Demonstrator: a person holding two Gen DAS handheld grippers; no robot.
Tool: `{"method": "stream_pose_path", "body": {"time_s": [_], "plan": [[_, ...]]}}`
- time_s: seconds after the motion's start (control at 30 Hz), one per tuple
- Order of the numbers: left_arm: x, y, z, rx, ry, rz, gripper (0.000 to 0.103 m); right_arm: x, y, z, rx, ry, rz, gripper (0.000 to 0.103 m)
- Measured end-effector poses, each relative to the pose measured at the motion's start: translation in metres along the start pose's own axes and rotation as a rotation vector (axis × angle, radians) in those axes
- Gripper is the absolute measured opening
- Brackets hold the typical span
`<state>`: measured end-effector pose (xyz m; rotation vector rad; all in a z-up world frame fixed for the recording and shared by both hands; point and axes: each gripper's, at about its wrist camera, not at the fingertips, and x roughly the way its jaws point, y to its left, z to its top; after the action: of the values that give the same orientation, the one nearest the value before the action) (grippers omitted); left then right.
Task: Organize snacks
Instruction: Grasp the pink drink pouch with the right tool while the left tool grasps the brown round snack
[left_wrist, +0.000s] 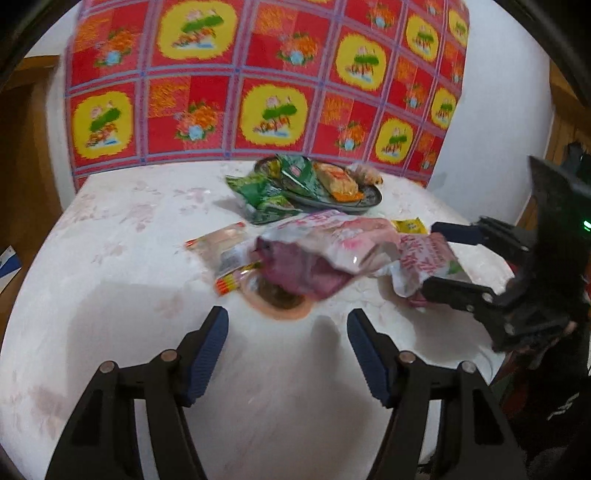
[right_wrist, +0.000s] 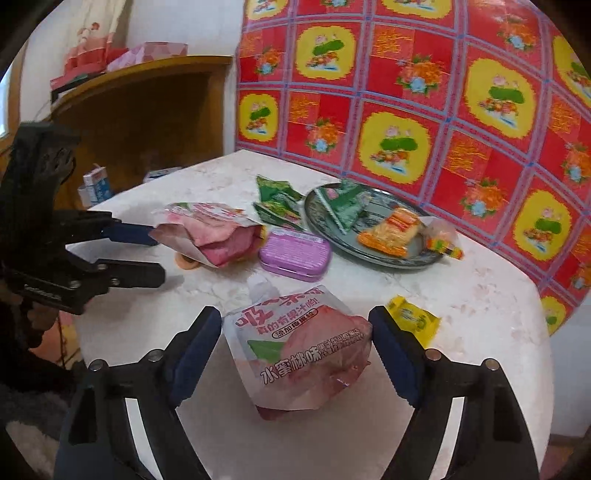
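A plate (right_wrist: 373, 258) is set at the back of the desk (right_wrist: 461, 295), against the patterned sheet (right_wrist: 424, 110), with several snack packets (right_wrist: 391, 229) laid in it. A tin (right_wrist: 295, 254) lies just before the plate, and a pouch (right_wrist: 299, 347) nearer still, between the right claw's (right_wrist: 295, 354) fingers (right_wrist: 391, 350). Another pouch (right_wrist: 210, 236) lies left of the tin, near the left claw (right_wrist: 155, 254).

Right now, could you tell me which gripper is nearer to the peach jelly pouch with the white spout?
Right. The right gripper sits open with the peach jelly pouch between its fingers. The left gripper is farther back, open beside the pink snack bag.
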<state>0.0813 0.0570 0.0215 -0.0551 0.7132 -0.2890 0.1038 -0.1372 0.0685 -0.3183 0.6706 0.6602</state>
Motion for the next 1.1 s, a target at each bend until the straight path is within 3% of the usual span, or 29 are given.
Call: {"method": "stream_pose_path", "body": {"time_s": [0.13, 0.23, 0.3, 0.47, 0.53, 0.63, 0.83, 0.9, 1.1], "plan": [[0.015, -0.008, 0.011, 0.037, 0.039, 0.051, 0.070, -0.010, -0.006, -0.007, 0.032, -0.013, -0.034, 0.083], [0.018, -0.013, 0.015, 0.069, 0.049, 0.074, 0.062, -0.012, -0.010, -0.017, 0.053, -0.009, -0.062, 0.084], [0.021, -0.013, 0.016, 0.071, 0.062, 0.081, 0.047, -0.016, -0.015, -0.021, 0.076, -0.029, -0.055, 0.084], [0.025, -0.012, 0.023, 0.045, 0.074, 0.060, 0.043, -0.017, -0.021, -0.025, 0.131, -0.037, -0.062, 0.084], [0.021, -0.016, 0.023, 0.061, 0.070, 0.047, 0.035, -0.018, -0.023, -0.026, 0.157, -0.035, -0.060, 0.084], [0.010, -0.019, 0.019, 0.083, 0.073, 0.042, 0.035, -0.018, -0.028, -0.029, 0.203, -0.034, -0.047, 0.084], [-0.014, -0.008, 0.002, 0.035, 0.053, 0.073, 0.033, -0.012, -0.034, -0.039, 0.261, 0.004, -0.018, 0.081], [-0.021, -0.005, -0.008, 0.032, 0.049, 0.048, 0.028, -0.009, -0.031, -0.041, 0.249, 0.021, -0.039, 0.078], [-0.038, -0.006, -0.027, 0.034, 0.011, 0.001, 0.029, -0.015, -0.026, -0.045, 0.223, 0.022, -0.046, 0.078]]}}
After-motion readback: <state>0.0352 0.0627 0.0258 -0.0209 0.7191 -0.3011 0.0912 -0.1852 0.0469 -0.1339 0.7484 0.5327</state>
